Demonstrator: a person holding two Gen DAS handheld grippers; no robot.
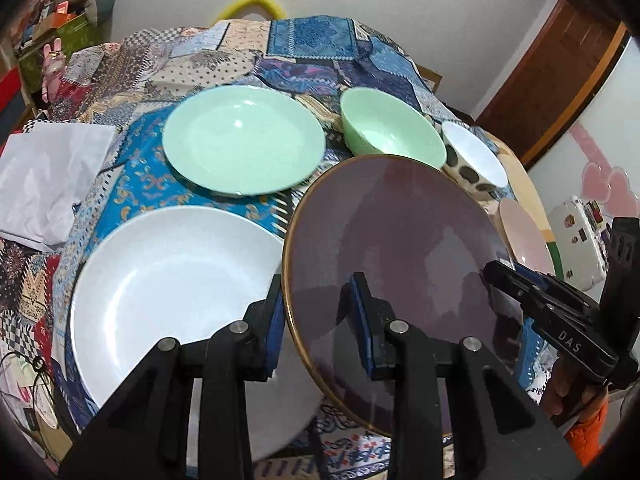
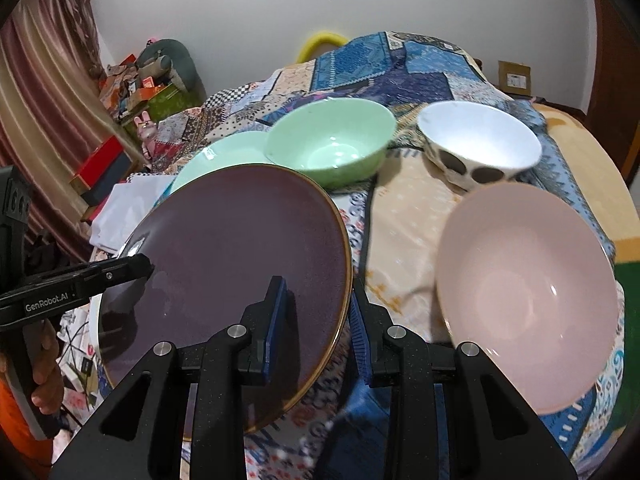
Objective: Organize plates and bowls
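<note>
A dark purple plate (image 1: pixel 396 248) with a gold rim is held tilted above the table between both grippers. My left gripper (image 1: pixel 320 320) is shut on its left rim. My right gripper (image 2: pixel 320 328) is shut on its right rim (image 2: pixel 344 256); it also shows in the left wrist view (image 1: pixel 496 276). A white plate (image 1: pixel 168 284) lies under and left of it. A green plate (image 1: pixel 244 144), a green bowl (image 1: pixel 392 128), a white spotted bowl (image 1: pixel 476 156) and a pink bowl (image 2: pixel 524 296) stand on the patchwork cloth.
A white cloth (image 1: pixel 48 176) lies at the table's left edge. Clutter, boxes and a pink rabbit figure (image 1: pixel 54 60) stand beyond the far left. A yellow hoop (image 1: pixel 252 2) is behind the table. A door (image 1: pixel 560 64) is at the right.
</note>
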